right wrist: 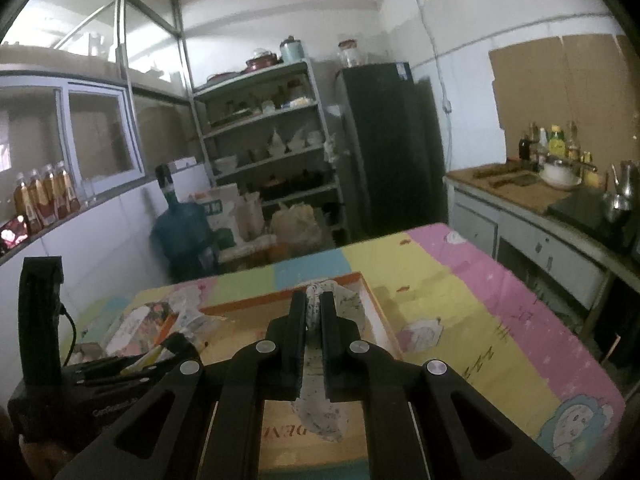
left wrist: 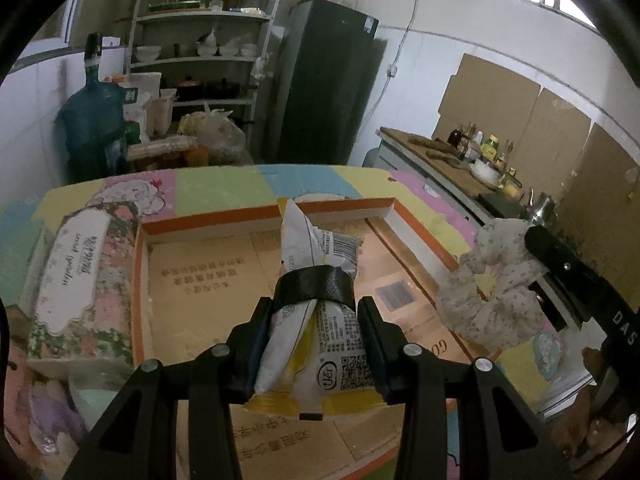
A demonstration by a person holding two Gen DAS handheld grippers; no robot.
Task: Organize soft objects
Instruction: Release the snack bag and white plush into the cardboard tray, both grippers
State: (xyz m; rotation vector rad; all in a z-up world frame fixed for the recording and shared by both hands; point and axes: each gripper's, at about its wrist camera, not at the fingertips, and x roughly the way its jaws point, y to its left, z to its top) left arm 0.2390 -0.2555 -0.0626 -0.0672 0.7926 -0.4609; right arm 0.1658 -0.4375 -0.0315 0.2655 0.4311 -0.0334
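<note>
My left gripper (left wrist: 316, 312) clamps the white-and-yellow plastic snack packet (left wrist: 320, 344); my right gripper (right wrist: 314, 312) pinches the floral fabric scrunchie (left wrist: 488, 300). I lower both gently into the orange-rimmed cardboard tray (left wrist: 208, 220), probably clear of its wall.

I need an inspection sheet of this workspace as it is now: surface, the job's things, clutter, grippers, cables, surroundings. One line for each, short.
Surface: table under a pastel cartoon cloth, with an open cardboard box on it.
Job's things: snack packet and floral scrunchie, both held above the box; floral tissue pack lies beside the box's left wall.
Clutter: soft pastel items at the left edge of the table, too blurred to name.
Grippers: left gripper shut on the snack packet; right gripper shut on the floral scrunchie.
Cables: a thin black cable on the left device; a wire runs up the wall.
Surroundings: shelving rack, dark fridge, water jug, counter with bottles.
</note>
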